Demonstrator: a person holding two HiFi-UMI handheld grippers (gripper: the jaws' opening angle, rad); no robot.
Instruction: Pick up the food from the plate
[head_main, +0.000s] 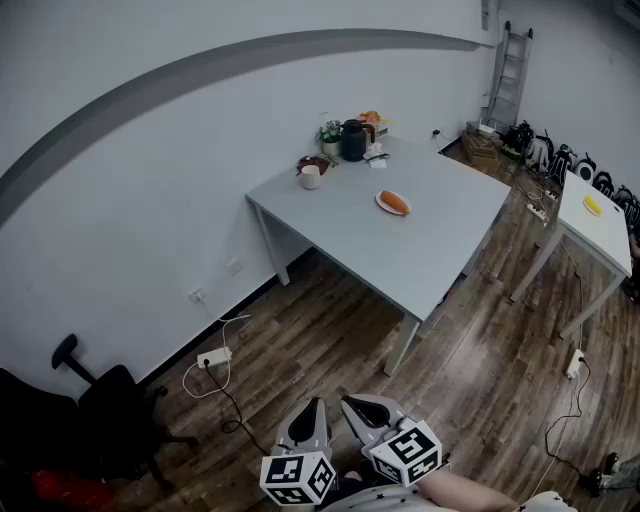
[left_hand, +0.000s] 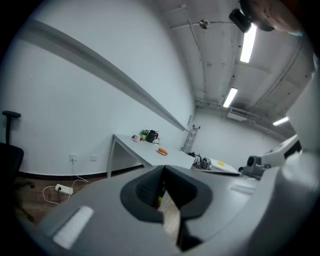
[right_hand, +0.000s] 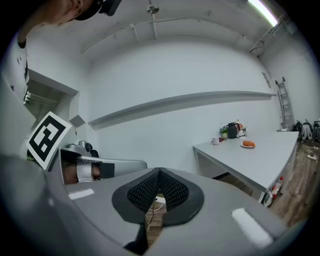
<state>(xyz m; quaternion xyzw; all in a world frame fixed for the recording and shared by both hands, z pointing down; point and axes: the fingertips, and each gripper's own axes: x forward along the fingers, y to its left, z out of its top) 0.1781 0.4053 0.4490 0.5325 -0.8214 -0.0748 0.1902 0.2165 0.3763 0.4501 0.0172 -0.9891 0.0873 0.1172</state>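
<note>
An orange piece of food (head_main: 395, 202) lies on a small white plate (head_main: 383, 203) near the middle of the grey table (head_main: 420, 250), far ahead of me. The food (left_hand: 161, 151) shows tiny in the left gripper view, and the food (right_hand: 248, 144) is also small at the right of the right gripper view. Both grippers hang low at the bottom of the head view, well short of the table. My left gripper (head_main: 312, 411) is shut with nothing in it. My right gripper (head_main: 356, 405) is also shut and empty.
A dark kettle (head_main: 353, 141), a white cup (head_main: 311, 177), a small plant and other items stand at the table's far corner. A second white table (head_main: 600, 220) stands right, with cables on the wood floor. A black chair (head_main: 100, 410) and a power strip (head_main: 213, 357) are at left.
</note>
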